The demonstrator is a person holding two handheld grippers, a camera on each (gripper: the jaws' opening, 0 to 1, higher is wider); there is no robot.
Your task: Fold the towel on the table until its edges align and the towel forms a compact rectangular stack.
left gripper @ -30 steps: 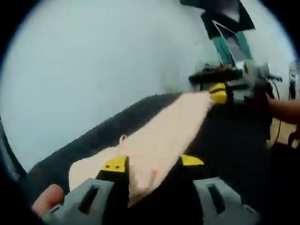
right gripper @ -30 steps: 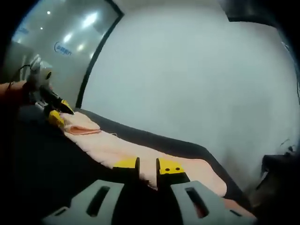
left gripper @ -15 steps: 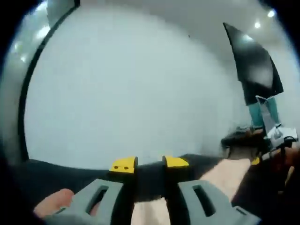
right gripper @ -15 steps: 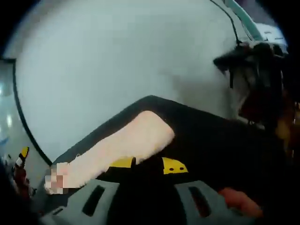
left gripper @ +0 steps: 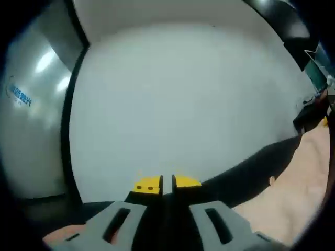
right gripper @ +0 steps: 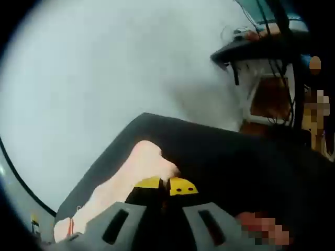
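The pink towel [left gripper: 285,204] runs along the black table [left gripper: 251,164] at the lower right of the left gripper view. My left gripper [left gripper: 166,183] has its yellow-tipped jaws closed to a thin dark slit, and the towel's near end disappears behind its right finger. In the right gripper view the towel [right gripper: 123,180] stretches from the lower left up to the jaw tips over the table [right gripper: 220,157]. My right gripper [right gripper: 165,184] is shut right at that end of the towel, and the cloth passes behind its left jaw.
A white wall [left gripper: 183,94] stands behind the table, with a glass partition [left gripper: 31,104] to its left. A desk with cables and equipment [right gripper: 267,47] is beyond the table's far side. The person's fingers [left gripper: 63,238] grip the handle.
The left jaws have closed from wide apart around the towel to nearly touching. Both cameras have swung, so the towel has slid to the right in the left gripper view.
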